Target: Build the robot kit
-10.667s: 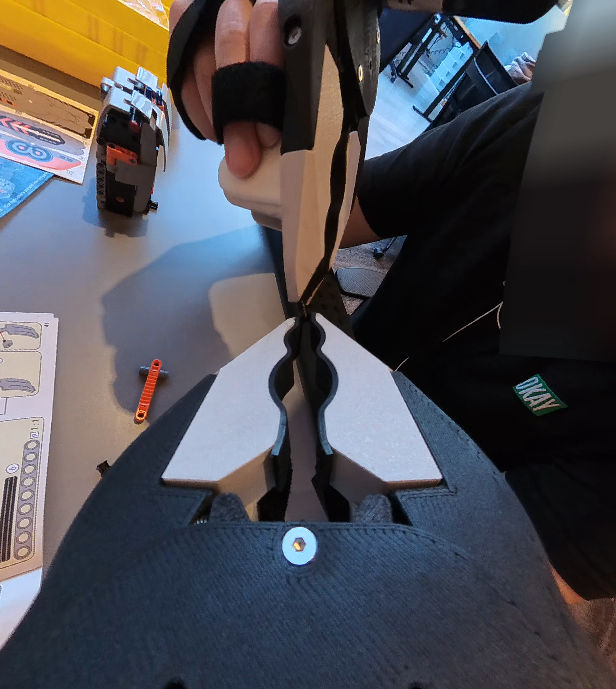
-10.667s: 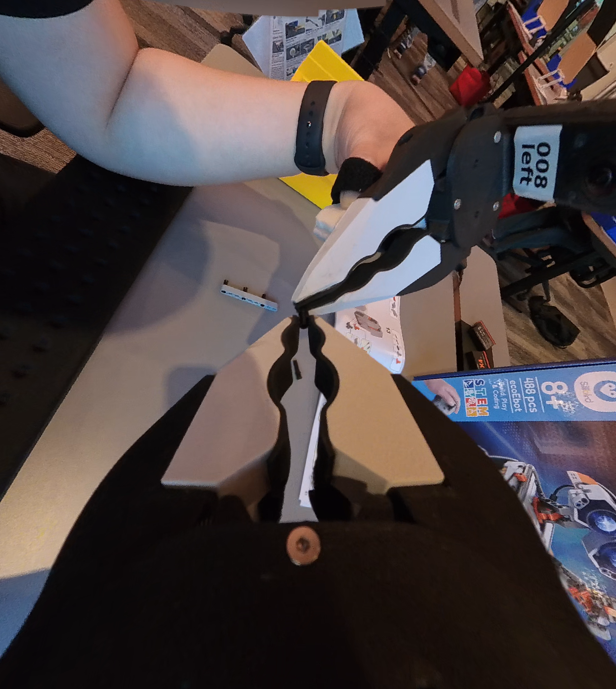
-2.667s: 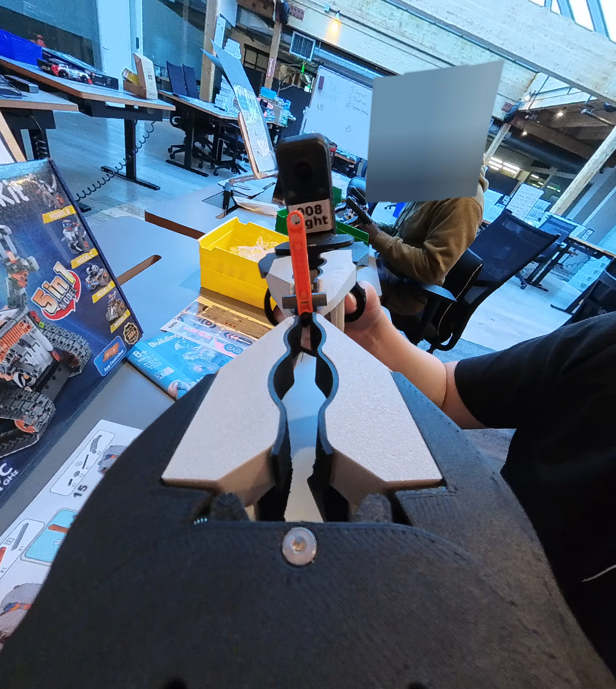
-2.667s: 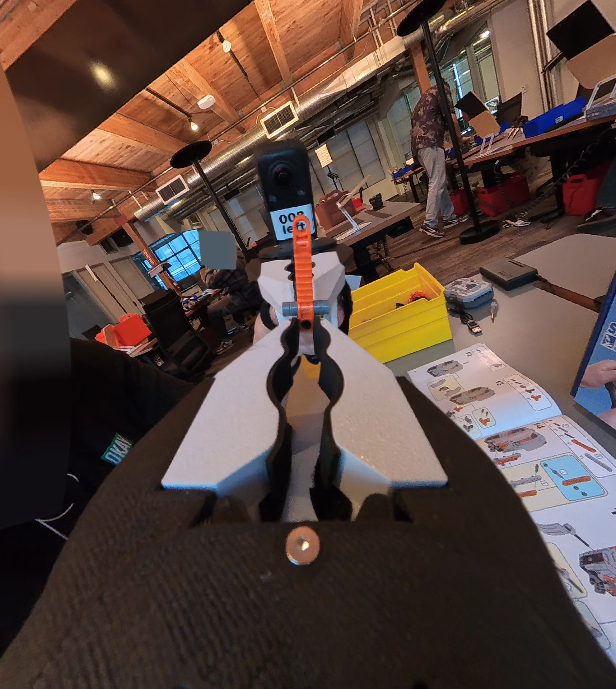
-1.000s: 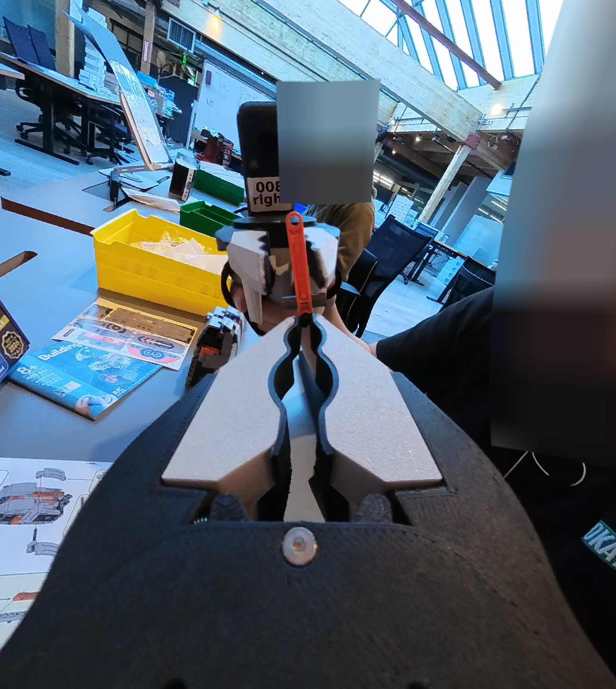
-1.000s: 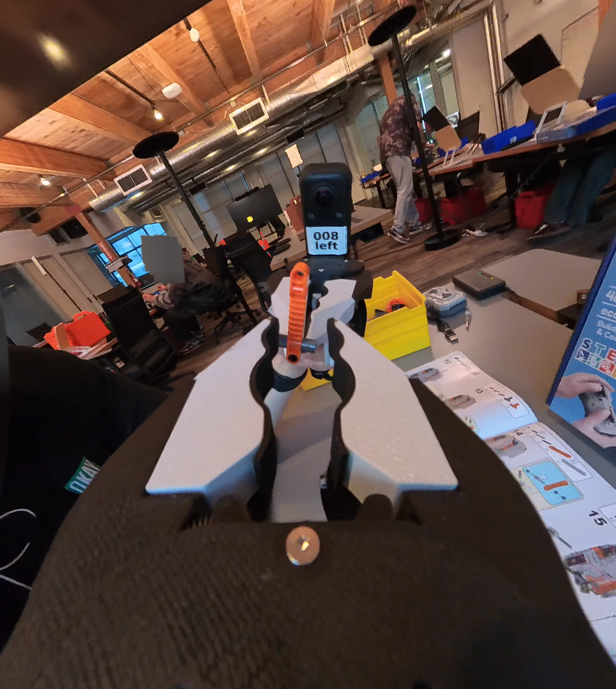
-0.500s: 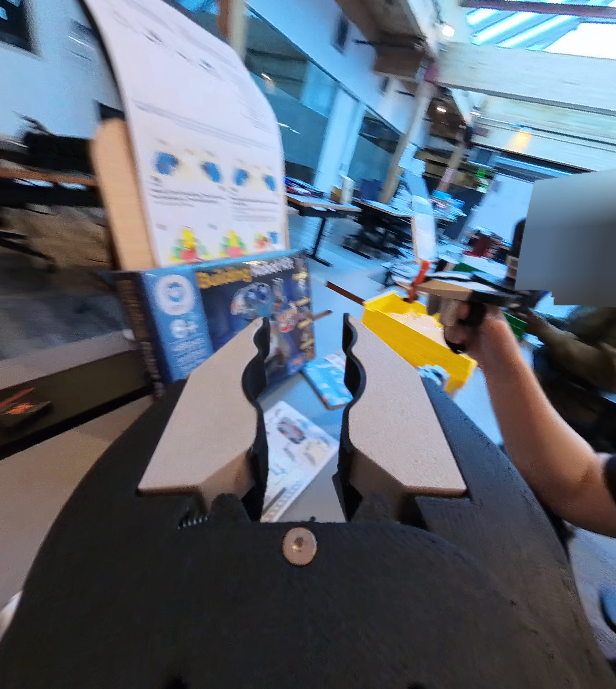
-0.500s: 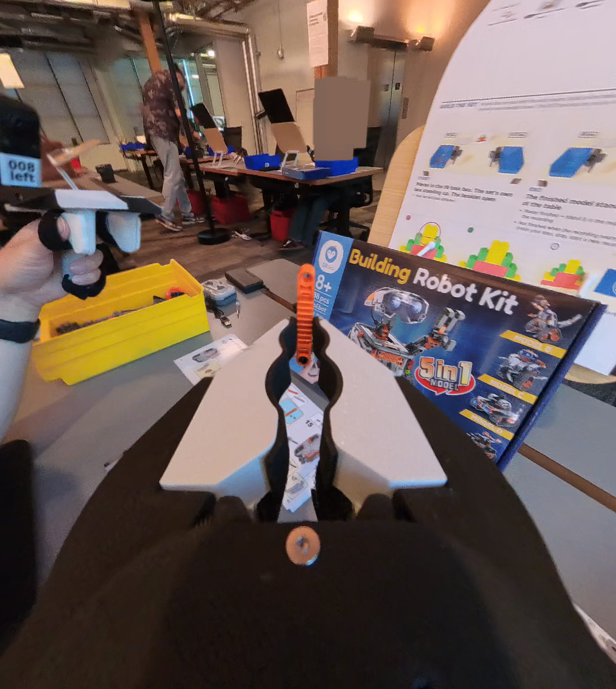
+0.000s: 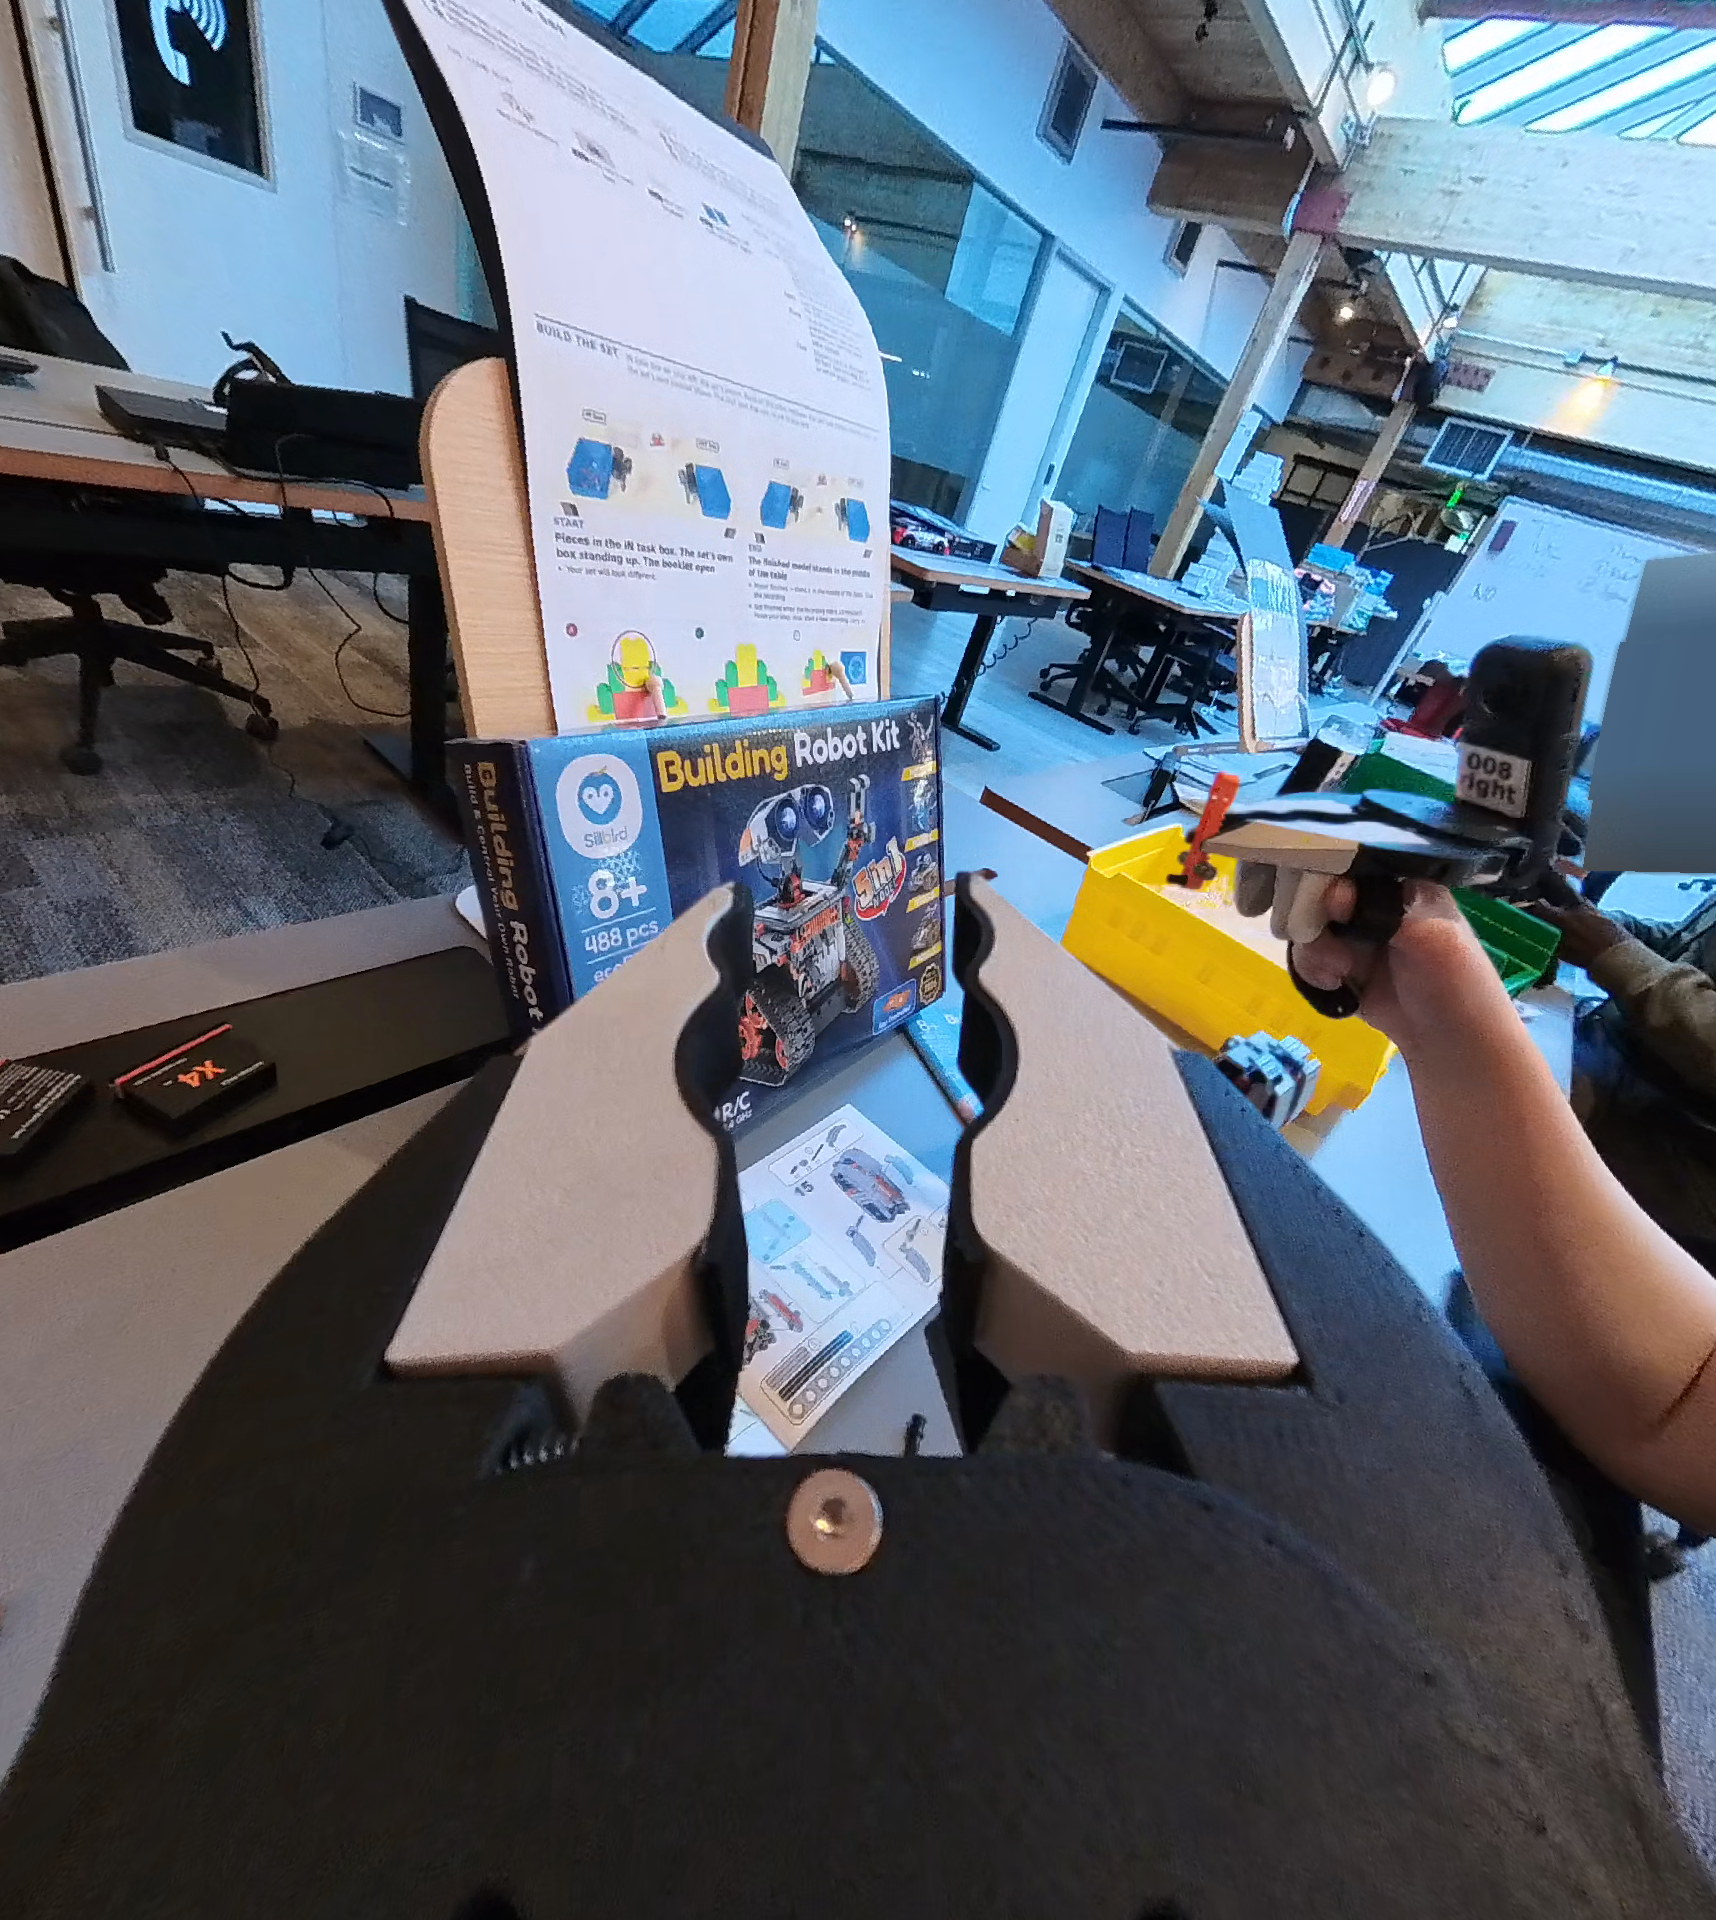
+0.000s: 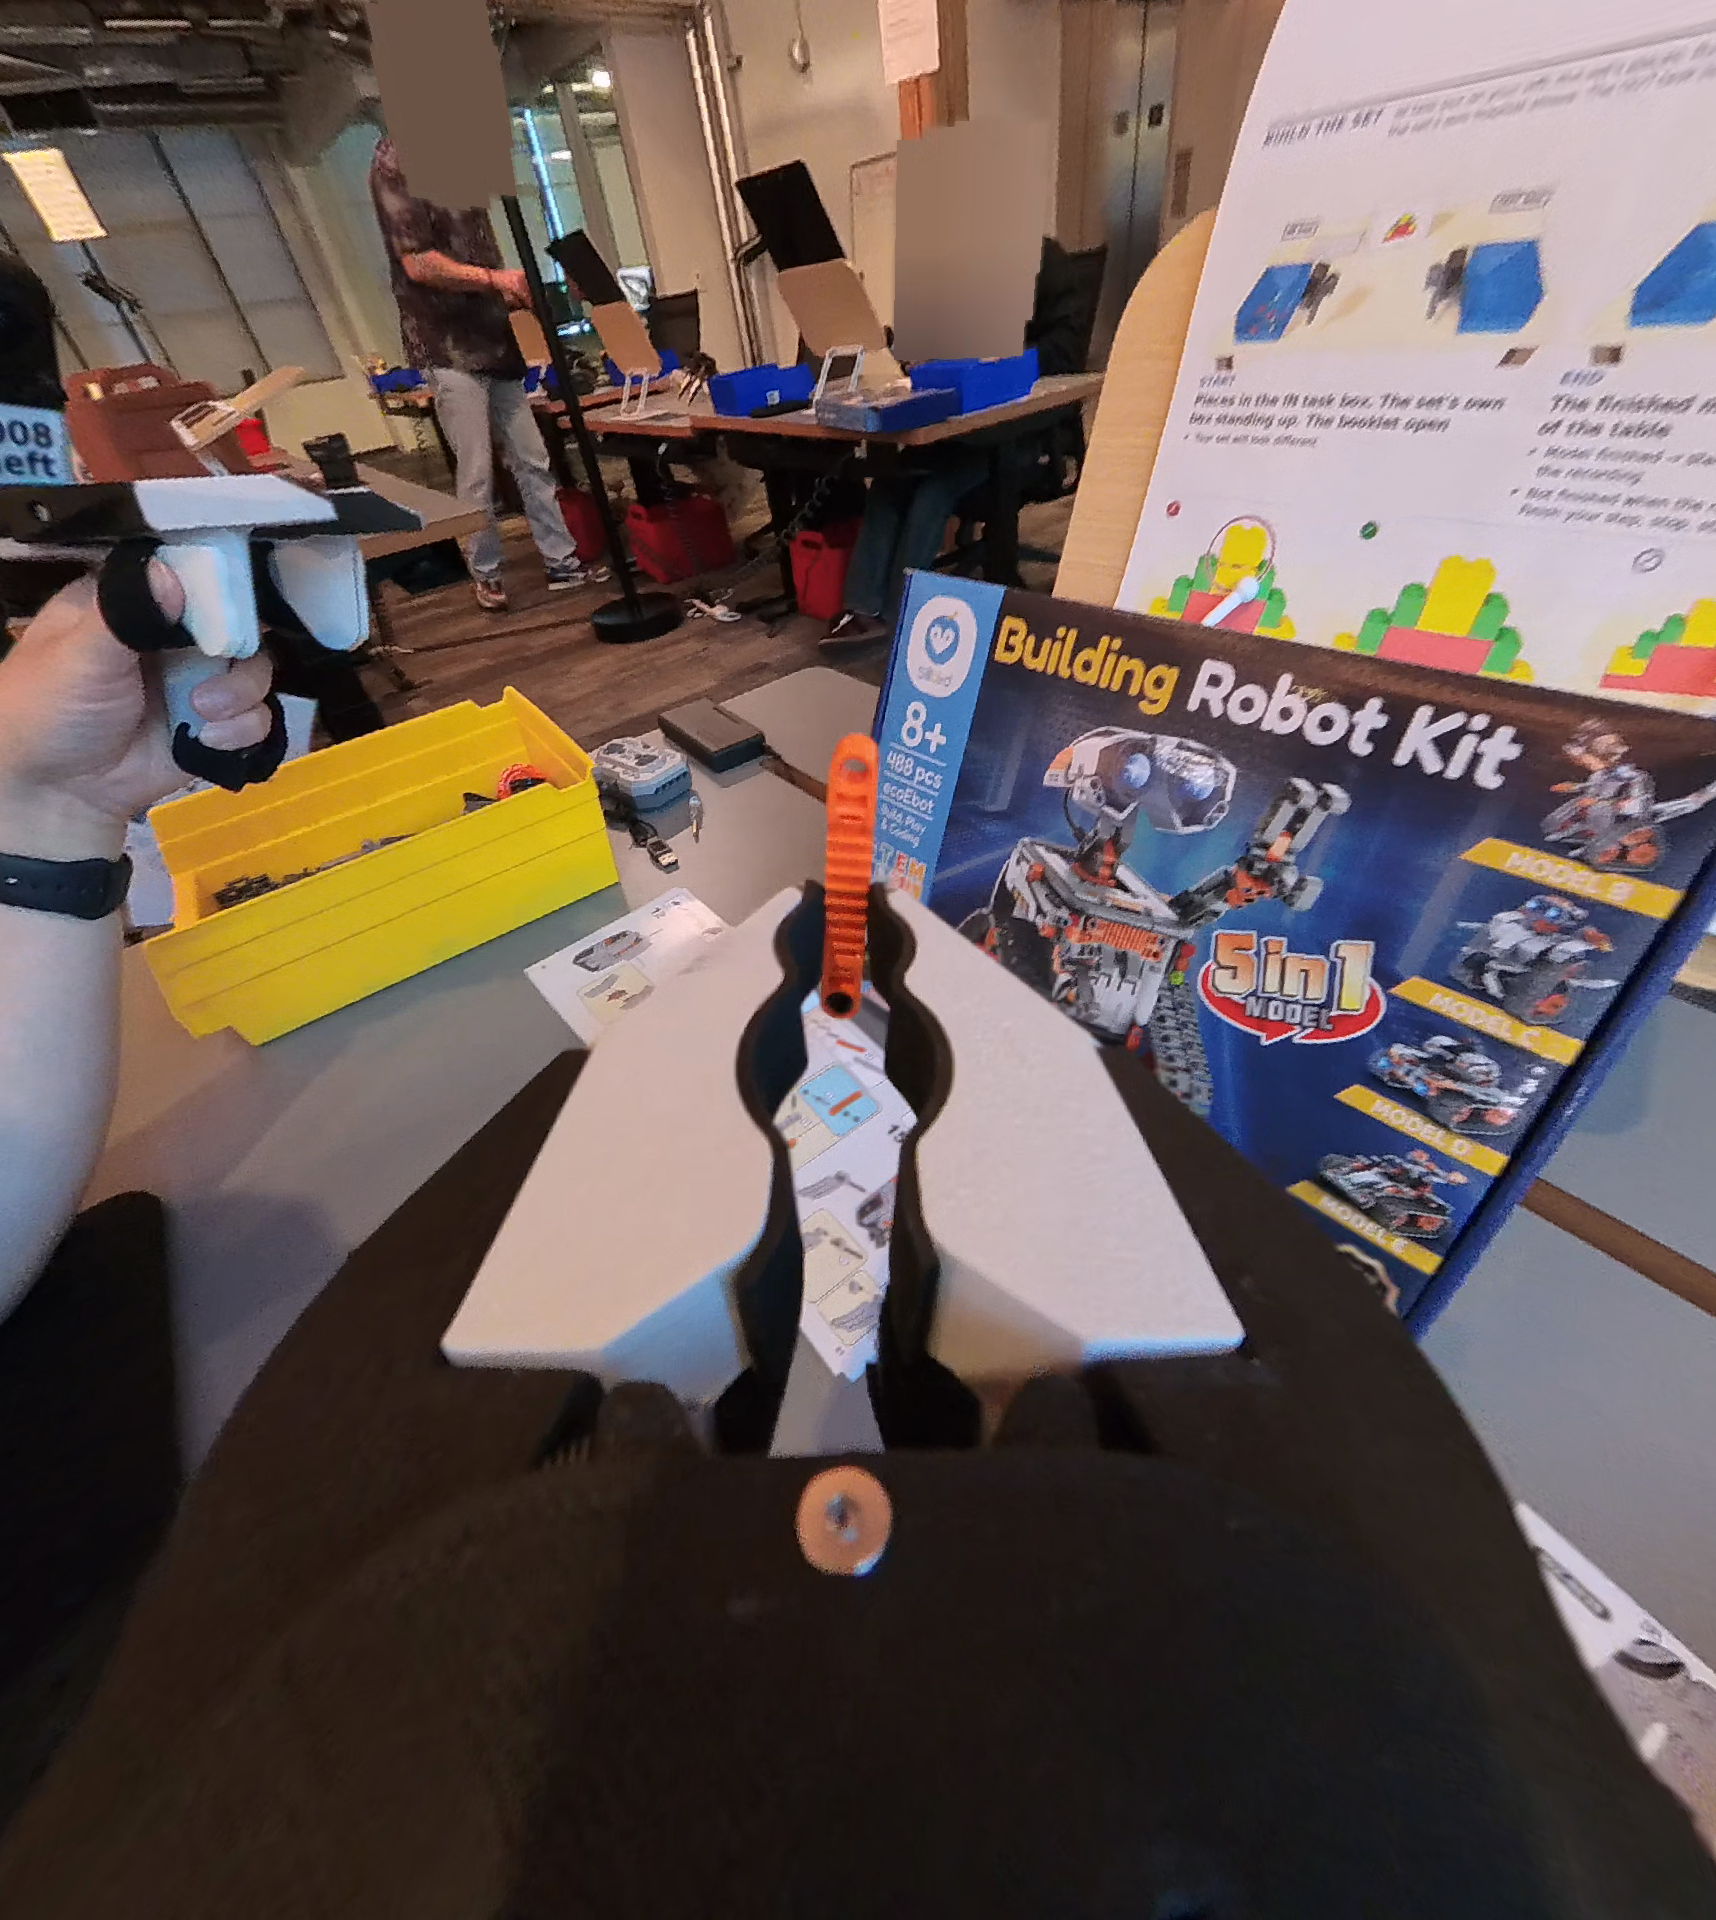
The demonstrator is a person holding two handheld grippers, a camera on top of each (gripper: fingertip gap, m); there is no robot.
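Your left gripper (image 9: 838, 914) has let go and now gapes wide and empty above the paper instruction booklet (image 9: 833, 1236). Your right gripper (image 10: 846, 925) alone pinches the ribbed orange plastic beam (image 10: 848, 862), upright, before the glossy blue kit box (image 10: 1353, 935).

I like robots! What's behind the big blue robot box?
Behind the blue box stands a white instruction poster on a wooden board. The box covers the bottom of both, so what holds them up can't be seen.
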